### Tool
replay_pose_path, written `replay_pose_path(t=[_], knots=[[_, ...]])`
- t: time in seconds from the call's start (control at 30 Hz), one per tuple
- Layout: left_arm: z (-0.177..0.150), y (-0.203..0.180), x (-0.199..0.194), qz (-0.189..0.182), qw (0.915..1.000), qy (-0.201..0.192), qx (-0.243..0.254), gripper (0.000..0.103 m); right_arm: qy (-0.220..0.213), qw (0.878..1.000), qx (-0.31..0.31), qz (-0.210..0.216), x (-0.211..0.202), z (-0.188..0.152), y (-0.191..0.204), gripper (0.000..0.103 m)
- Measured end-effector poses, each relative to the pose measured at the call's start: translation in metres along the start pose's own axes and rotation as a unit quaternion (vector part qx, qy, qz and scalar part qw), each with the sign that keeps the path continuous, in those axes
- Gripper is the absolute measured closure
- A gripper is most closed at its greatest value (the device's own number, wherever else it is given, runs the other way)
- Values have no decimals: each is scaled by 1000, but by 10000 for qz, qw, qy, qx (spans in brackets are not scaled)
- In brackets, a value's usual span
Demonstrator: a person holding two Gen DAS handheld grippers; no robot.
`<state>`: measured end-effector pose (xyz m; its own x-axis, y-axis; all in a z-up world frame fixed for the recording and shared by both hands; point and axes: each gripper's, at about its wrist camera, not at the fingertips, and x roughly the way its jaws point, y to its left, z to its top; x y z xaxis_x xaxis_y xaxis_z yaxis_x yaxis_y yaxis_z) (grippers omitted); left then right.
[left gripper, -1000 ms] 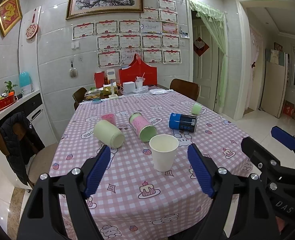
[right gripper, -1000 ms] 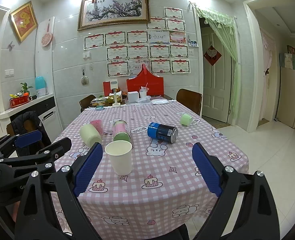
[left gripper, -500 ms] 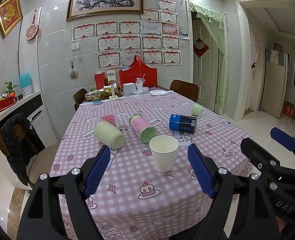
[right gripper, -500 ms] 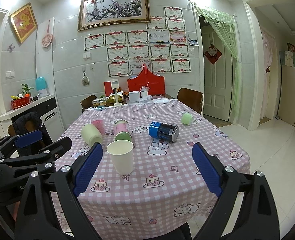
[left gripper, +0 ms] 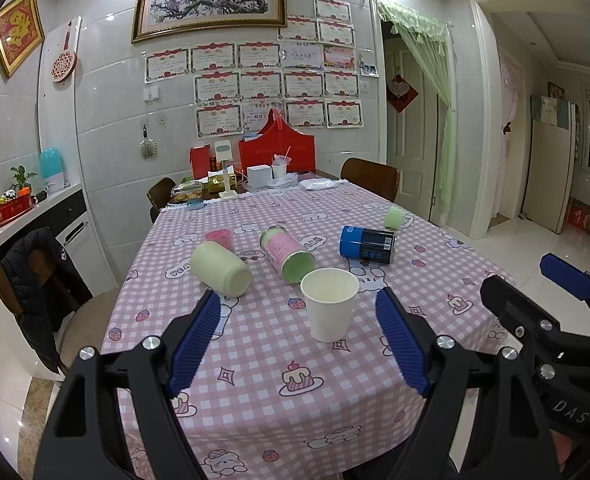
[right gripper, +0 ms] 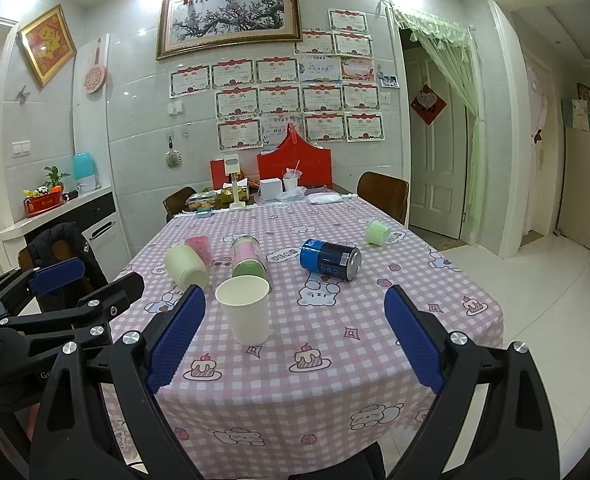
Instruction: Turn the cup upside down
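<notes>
Barely any change over the last second: slight drift only, no approach begun. Cup upright, mouth up, on the table, just in front of the green-ended can. Left gripper and right gripper both spread wide, holding nothing, well short of the cup. Flip not started.

Both the left gripper and the right gripper have matte black angular frames, silver round-head screws at the joints, and ribbed blue pads on their fingers; white lettering "DAS" marks the right one's body
</notes>
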<state>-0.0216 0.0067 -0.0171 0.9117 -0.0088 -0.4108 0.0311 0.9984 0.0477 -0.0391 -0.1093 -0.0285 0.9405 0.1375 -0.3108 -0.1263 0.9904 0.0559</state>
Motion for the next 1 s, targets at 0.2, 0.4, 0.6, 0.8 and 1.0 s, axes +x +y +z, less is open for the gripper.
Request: replay_pose_path(t=[0.2, 0.4, 0.6, 0.8, 1.0], knots=[[0, 0, 0, -7, 10000, 8, -2, 24, 23, 10000, 14, 4, 2, 0, 0, 15], [-1, 1, 0, -6, 10000, 34, 7, 24, 75, 10000, 40, 22, 3, -1, 0, 15], [0, 0, 0, -3, 10000, 35, 8, 24, 116, 9999, 90, 67, 3, 0, -1, 15], [-1, 0, 0, -6, 10000, 28, 3, 24, 130, 9998, 121, 88, 5, 0, -3, 15], [-3, -1, 1, -26, 10000, 36, -2, 24, 164, 9996, 164, 129, 5, -1, -5, 15]])
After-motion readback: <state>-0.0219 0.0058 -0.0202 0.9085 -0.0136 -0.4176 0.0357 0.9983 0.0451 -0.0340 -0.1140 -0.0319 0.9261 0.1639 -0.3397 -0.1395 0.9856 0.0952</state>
